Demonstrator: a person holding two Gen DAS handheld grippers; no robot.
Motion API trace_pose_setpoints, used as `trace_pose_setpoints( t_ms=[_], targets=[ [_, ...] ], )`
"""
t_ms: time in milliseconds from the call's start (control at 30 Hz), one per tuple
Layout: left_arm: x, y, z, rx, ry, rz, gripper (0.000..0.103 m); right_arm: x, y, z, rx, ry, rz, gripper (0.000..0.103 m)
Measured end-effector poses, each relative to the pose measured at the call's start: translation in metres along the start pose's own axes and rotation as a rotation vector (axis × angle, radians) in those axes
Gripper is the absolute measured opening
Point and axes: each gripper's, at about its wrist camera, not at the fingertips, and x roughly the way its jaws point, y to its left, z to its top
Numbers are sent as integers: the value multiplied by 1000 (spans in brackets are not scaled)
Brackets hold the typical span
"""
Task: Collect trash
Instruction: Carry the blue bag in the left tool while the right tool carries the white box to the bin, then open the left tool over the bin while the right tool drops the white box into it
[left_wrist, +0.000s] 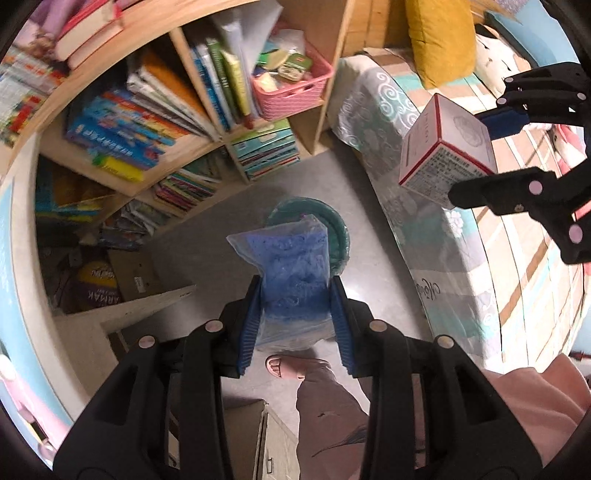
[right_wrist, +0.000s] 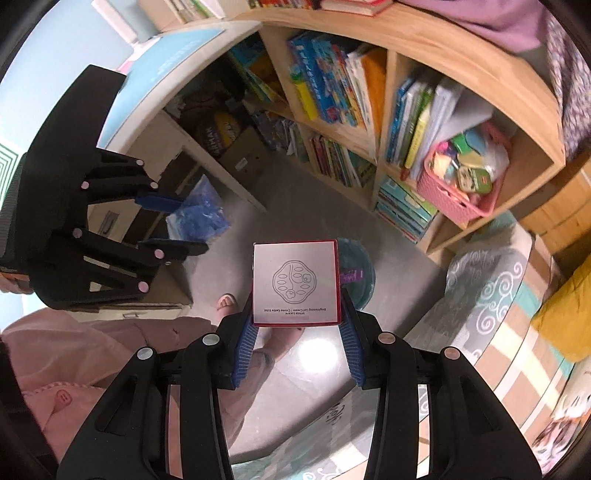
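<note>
My left gripper (left_wrist: 295, 295) is shut on a clear plastic bag of blue stuff (left_wrist: 291, 269) and holds it in the air above the floor. My right gripper (right_wrist: 297, 310) is shut on a white carton with red edges (right_wrist: 295, 282), also held in the air. A round teal bin (left_wrist: 332, 236) stands on the grey floor, below and beyond the bag; it shows behind the carton in the right wrist view (right_wrist: 360, 271). The right gripper (left_wrist: 476, 158) with the carton (left_wrist: 447, 147) shows at the upper right of the left wrist view. The left gripper (right_wrist: 173, 225) with the bag (right_wrist: 199, 214) shows at the left of the right wrist view.
A wooden bookshelf (left_wrist: 207, 92) full of books, with a pink basket (left_wrist: 291, 88), stands beyond the bin. A bed with a patterned cover (left_wrist: 424, 206) and a yellow pillow (left_wrist: 439, 40) lies to the right. Cardboard boxes (left_wrist: 133, 280) sit at the left. The person's sandalled foot (left_wrist: 284, 365) is below.
</note>
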Motion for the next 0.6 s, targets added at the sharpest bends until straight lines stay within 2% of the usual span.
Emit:
trace_pose_setpoints(
  t_ms=[300, 333, 367, 400, 433, 467, 600],
  targets=[
    [15, -15, 17, 23, 27, -38, 34, 2, -13, -5, 46, -3, 22, 43],
    [16, -16, 19, 25, 25, -40, 36, 3, -14, -5, 47, -1, 27, 43],
    [17, -16, 21, 26, 24, -37, 43, 3, -15, -4, 47, 0, 26, 44],
    [19, -16, 23, 23, 25, -25, 63, 3, -16, -4, 47, -5, 20, 47],
    [19, -16, 25, 22, 20, -18, 64, 2, -19, -4, 52, -11, 19, 58],
    [20, -16, 26, 27, 21, -19, 64, 0, -22, -4, 69, -24, 22, 62],
    [23, -13, 30, 23, 34, -15, 64, -4, -33, -2, 105, -41, 33, 63]
  ],
)
